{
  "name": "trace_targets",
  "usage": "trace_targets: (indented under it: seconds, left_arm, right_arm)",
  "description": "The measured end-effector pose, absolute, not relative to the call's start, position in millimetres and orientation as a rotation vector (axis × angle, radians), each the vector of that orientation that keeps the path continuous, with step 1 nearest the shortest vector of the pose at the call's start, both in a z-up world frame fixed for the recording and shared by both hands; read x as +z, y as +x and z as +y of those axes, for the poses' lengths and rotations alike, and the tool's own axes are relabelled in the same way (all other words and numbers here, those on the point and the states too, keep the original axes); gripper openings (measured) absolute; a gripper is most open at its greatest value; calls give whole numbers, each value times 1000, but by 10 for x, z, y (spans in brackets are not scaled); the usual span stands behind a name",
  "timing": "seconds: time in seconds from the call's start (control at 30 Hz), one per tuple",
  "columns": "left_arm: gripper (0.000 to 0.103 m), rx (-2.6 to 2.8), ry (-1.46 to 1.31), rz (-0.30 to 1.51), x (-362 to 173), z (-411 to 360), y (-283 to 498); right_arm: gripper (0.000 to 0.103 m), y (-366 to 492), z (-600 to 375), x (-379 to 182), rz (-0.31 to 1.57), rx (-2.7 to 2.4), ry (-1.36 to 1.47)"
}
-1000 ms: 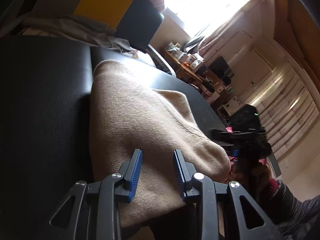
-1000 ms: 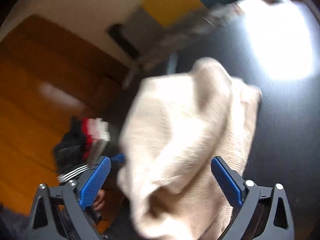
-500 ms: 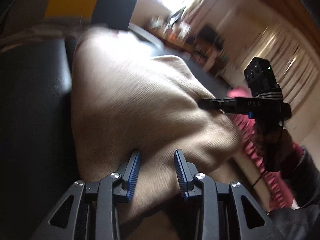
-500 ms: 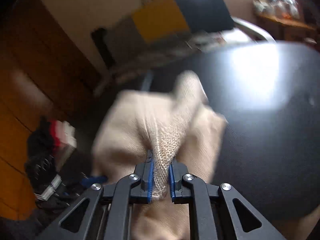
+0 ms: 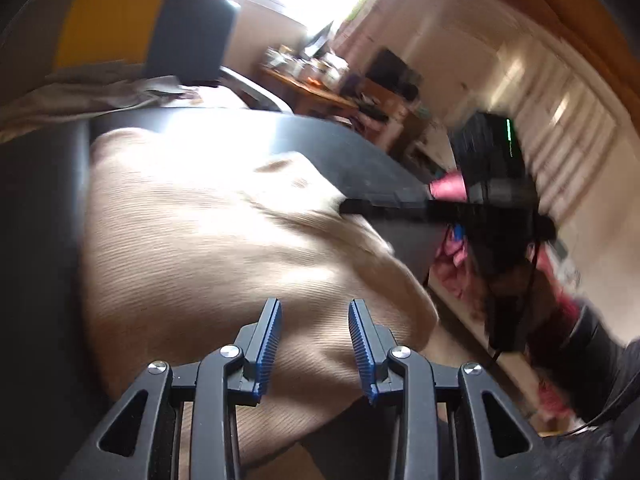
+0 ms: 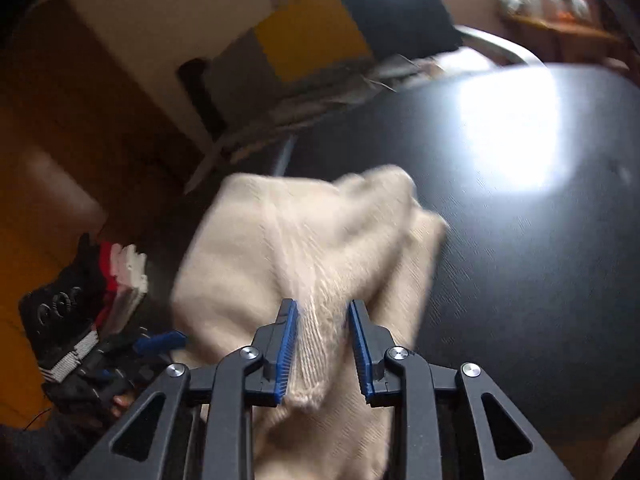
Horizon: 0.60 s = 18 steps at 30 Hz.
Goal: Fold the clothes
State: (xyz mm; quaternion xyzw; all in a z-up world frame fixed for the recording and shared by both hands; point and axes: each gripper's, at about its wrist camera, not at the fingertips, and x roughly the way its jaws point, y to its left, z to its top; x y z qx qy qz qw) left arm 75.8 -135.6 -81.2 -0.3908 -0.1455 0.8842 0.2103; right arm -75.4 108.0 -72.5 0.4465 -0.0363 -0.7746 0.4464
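Observation:
A beige knit garment (image 5: pixel 208 240) lies bunched on the black table (image 5: pixel 40 240). My left gripper (image 5: pixel 315 344) hovers low over its near edge, jaws apart, with the cloth running under and between the pads and neither pad pressing. My right gripper (image 6: pixel 322 340) has a raised ridge of the garment (image 6: pixel 304 240) standing between its blue pads. Its jaws are opening and no longer pinch the ridge. In the left wrist view the right gripper (image 5: pixel 352 210) reaches in from the right to the garment's far edge, held by a hand (image 5: pixel 508 284).
A chair (image 6: pixel 312 40) with yellow, grey and dark panels and a grey cloth draped on it stands behind the table. A stack of folded clothes (image 6: pixel 116 276) sits at the left. A cluttered wooden desk (image 5: pixel 320 84) stands under a bright window.
The right gripper went from wide open to pinching a fold of the garment, rose a little, and its jaws have now parted. The left gripper slid across the garment and rolled.

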Motion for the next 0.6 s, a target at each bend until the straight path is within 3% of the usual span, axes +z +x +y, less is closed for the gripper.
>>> trace_targets:
  seconds: [0.17,0.3,0.43,0.5,0.53,0.6]
  left_arm:
    - [34,2338,-1190,-322,-1081,-933,541]
    - [35,2273,-1172,-158,-1231,-540,584]
    - [35,2240,-1122,-90,-1314,-434,654]
    - [35,2246,-1118,-63,-1313,-421,666]
    - [35,2252,-1122,-71,-1291,-443,671]
    - [35,2264,-1128,-87,-1244,-488,683]
  right_arm:
    - [29,-849,732,-519,61,-1874,1102]
    - [29,-996,730,-819,240,-1959,1224]
    - [39,-1014,1070,-988,125,-1999,1239]
    - [46,-1037,1221,-1021,53,-2018,1238]
    - [63,-1071,1294,-1037,27,-2038,1253]
    - [74,-1145,1440,-1068,-22,-2079,1286]
